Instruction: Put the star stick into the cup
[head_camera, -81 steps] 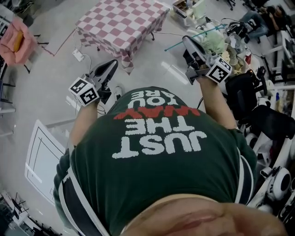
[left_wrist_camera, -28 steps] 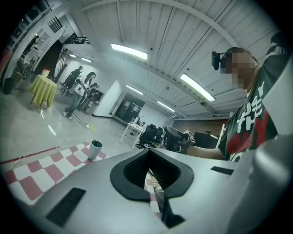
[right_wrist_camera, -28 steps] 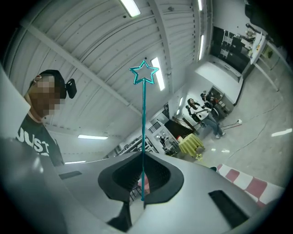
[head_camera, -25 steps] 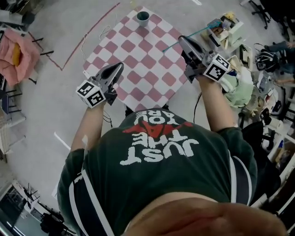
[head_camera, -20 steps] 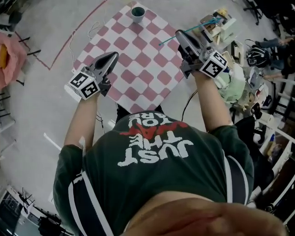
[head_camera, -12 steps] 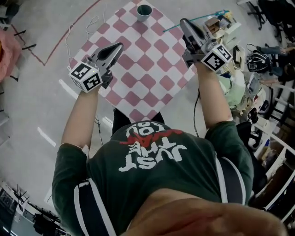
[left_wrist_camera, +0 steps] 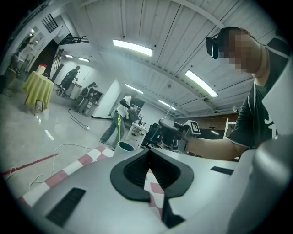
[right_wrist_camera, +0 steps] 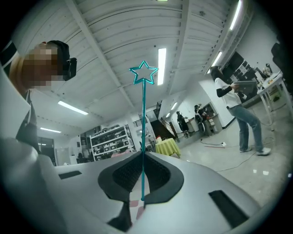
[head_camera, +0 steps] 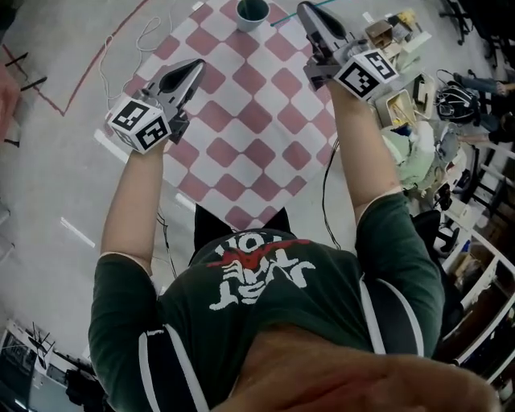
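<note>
A teal cup (head_camera: 253,11) stands at the far edge of the pink-and-white checkered table (head_camera: 241,121); in the left gripper view the cup (left_wrist_camera: 124,146) shows just beyond the jaws. My right gripper (head_camera: 306,14) is shut on the thin teal star stick (head_camera: 282,18), just right of the cup. In the right gripper view the star stick (right_wrist_camera: 143,128) rises from between the closed pads of the right gripper (right_wrist_camera: 142,157), star end up. My left gripper (head_camera: 194,69) hangs over the table's left side, shut with nothing in it; its pads meet in the left gripper (left_wrist_camera: 149,162) view.
Cluttered boxes and gear (head_camera: 406,121) crowd the floor right of the table. A cable (head_camera: 121,48) and a red tape line (head_camera: 72,88) lie on the floor at the left. People stand far off in the hall (left_wrist_camera: 116,123).
The person has walked up to the table. Both grippers have moved forward over it, and the right one with the star stick has come close beside the cup.
</note>
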### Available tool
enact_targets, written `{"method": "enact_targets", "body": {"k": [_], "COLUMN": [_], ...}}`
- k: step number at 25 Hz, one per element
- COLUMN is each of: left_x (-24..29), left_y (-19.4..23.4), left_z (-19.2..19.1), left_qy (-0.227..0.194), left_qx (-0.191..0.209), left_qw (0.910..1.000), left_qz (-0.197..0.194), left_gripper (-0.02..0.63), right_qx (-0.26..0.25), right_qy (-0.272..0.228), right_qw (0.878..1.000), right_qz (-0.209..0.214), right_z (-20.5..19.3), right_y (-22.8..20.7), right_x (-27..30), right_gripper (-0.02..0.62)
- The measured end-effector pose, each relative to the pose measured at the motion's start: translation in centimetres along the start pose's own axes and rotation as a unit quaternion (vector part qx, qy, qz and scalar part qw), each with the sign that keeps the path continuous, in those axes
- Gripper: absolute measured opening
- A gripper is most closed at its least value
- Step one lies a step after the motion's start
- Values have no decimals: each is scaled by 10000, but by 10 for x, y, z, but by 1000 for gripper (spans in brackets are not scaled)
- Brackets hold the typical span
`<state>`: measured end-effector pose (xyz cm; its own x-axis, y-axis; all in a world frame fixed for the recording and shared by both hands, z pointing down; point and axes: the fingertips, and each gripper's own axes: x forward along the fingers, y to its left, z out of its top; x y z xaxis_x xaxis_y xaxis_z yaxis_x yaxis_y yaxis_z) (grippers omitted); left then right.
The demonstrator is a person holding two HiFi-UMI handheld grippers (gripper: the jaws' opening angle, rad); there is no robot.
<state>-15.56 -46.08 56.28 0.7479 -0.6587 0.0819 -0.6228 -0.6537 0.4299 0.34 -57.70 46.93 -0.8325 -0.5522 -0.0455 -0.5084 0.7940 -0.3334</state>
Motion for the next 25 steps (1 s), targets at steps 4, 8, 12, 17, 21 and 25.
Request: {"method": "enact_targets", "body": {"k": [4, 8, 12, 17, 21, 25], "left_x": [17, 28, 38, 47, 49, 50], "left_y": [20, 32, 37, 42, 43, 47], "left_z": [-20, -26, -28, -32, -33, -37], "left_qy": [125, 126, 126, 178, 162, 158], "left_qx": [-68, -88, -77, -37, -59, -80], "left_qw": [9999, 9998, 9997, 9995, 9995, 9995], "left_qz": [-45, -94, -176, -243, -270, -271], "left_gripper": [11, 11, 11, 11, 11, 11], "right_qx": [-79, -213, -384, -480, -595, -620], "right_qy": [11, 14, 115, 269, 363, 443], "right_qw": [9999, 9997, 9991, 9984, 9975, 9970], "right_qz": [-103, -148, -114, -92, -88, -97], "right_z": [-17, -26, -36, -53, -65, -75], "right_y": [-23, -38, -44, -48, -49, -52], "right_x": [17, 31, 44, 55, 60, 63], "right_gripper": [41, 41, 41, 43, 42, 42]}}
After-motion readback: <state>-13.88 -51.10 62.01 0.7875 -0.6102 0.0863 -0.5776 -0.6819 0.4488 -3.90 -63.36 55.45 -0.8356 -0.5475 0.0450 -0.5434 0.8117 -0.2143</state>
